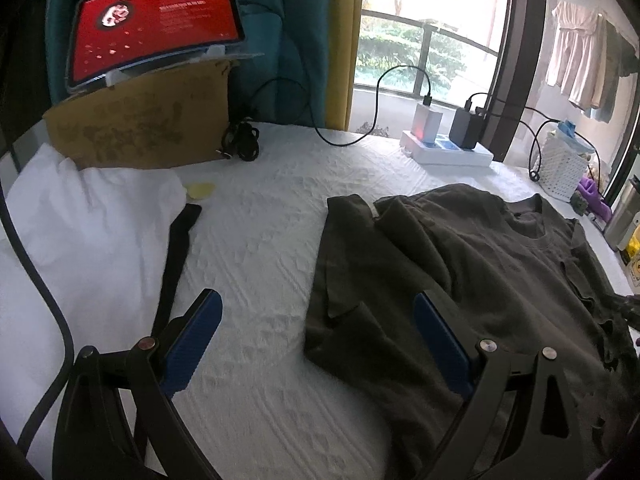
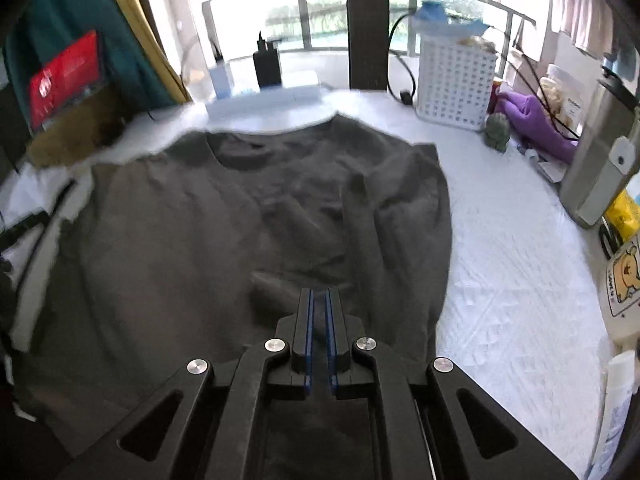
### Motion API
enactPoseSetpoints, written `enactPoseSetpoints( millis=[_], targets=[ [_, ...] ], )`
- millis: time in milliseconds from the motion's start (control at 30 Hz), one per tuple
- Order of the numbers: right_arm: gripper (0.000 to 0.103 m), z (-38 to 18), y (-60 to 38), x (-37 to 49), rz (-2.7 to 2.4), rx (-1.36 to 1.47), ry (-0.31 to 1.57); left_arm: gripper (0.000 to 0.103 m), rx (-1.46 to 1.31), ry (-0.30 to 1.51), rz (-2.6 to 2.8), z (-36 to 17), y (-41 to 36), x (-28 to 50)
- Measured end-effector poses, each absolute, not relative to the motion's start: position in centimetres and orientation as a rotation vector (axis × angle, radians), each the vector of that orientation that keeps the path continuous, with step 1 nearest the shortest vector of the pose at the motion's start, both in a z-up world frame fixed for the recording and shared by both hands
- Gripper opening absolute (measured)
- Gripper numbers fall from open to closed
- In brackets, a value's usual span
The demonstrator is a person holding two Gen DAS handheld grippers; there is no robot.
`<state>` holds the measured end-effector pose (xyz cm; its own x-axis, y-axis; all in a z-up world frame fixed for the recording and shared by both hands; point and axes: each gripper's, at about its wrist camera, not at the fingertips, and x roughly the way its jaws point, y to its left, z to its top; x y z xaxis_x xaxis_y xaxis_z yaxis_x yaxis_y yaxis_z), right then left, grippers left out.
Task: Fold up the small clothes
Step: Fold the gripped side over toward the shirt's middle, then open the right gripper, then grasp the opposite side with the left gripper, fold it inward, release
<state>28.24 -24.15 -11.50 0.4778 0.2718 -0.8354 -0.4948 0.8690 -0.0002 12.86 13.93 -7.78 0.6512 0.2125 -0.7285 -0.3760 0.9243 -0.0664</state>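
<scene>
**Dark T-shirt spread on a quilted white cover, one gripper wide, one nearly shut**

The T-shirt (image 1: 460,264) is a soft, matte, olive-grey knit, lying rumpled with its round neckline away from the cameras and its sleeves folded inward in loose creases. Under it lies a white bed cover (image 1: 260,240) with a raised, stitched pattern. A smooth white cloth (image 1: 88,224) lies bunched at the far left, a black strap (image 1: 176,256) running along its edge.

The left gripper (image 1: 318,308) stands wide open, its ribbed blue pads (image 1: 192,344) apart — one over bare cover, the other over the shirt's left side, so the shirt's edge lies between them. I cannot tell if either pad touches the fabric.

The right gripper (image 2: 320,300) has its jaws drawn almost together, a thin slit left between the blue-edged pads. It hangs over the lower middle of the shirt; whether any cloth is pinched there is hard to make out.

The right wrist view is smeared on its left side. A white lattice basket (image 2: 452,84) and a steel flask (image 2: 596,160) stand at the cover's right edge, the flask cut off by the frame.
</scene>
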Motion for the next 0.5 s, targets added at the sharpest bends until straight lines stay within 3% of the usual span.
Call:
enactPoseSetpoints(
  millis=[133, 267, 300, 333, 367, 400, 433, 500],
  targets=[
    [0.015, -12.9, -22.5, 28.4, 0.502, -0.288, 0.968, 0.095, -0.207, 0.855, 0.315, -9.5, 14.8, 15.3],
    [0.016, -12.9, -22.1, 29.0, 0.531, -0.3, 0.974, 0.095, -0.194, 0.932, 0.266, -11.4, 15.1, 17.7],
    [0.017, -12.9, -22.3, 29.2, 0.533, -0.292, 0.973, 0.089, -0.195, 0.943, 0.253, -11.7, 15.0, 18.0],
    [0.031, -12.8, -22.4, 29.3, 0.528, -0.29, 0.97, 0.088, -0.183, 0.95, 0.247, -11.9, 14.7, 18.1],
    [0.074, -12.8, -22.7, 29.5, 0.513, -0.285, 0.967, 0.081, -0.152, 0.942, 0.241, -11.9, 14.2, 18.2],
    [0.098, -12.8, -23.0, 29.7, 0.502, -0.272, 0.967, 0.071, -0.127, 0.94, 0.226, -11.9, 13.7, 18.1],
    [0.103, -12.7, -23.1, 29.7, 0.501, -0.265, 0.96, 0.065, -0.119, 0.936, 0.209, -11.8, 13.4, 18.1],
    [0.103, -12.4, -23.3, 29.6, 0.499, -0.261, 0.962, 0.031, -0.111, 0.93, 0.184, -11.6, 12.8, 17.8]
  ],
)
